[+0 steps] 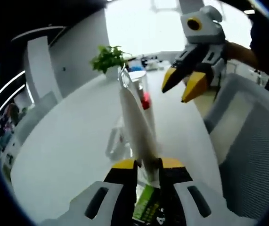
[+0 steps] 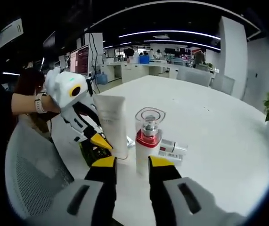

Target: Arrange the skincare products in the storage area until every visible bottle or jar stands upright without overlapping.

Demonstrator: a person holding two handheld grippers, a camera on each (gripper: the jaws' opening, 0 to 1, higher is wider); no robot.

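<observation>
My left gripper (image 1: 148, 165) is shut on the lower part of a white tube (image 1: 135, 123), which stands upright on the white table (image 1: 68, 141) with its crimped end up. The right gripper view shows that tube (image 2: 113, 123) with the left gripper (image 2: 100, 141) at its base. Just beside it stands a clear pump bottle with a red collar (image 2: 147, 141), upright, also seen behind the tube (image 1: 145, 94). My right gripper (image 2: 132, 162) is open and holds nothing; it hovers to the right of the bottle (image 1: 177, 92). A small white box (image 2: 173, 149) lies flat beside the bottle.
A green packet (image 2: 92, 151) lies by the tube's base. A grey mesh chair (image 1: 256, 141) stands at the table's edge, close to both grippers. A potted plant (image 1: 108, 59) sits at the table's far end. Open tabletop (image 2: 209, 117) stretches beyond the products.
</observation>
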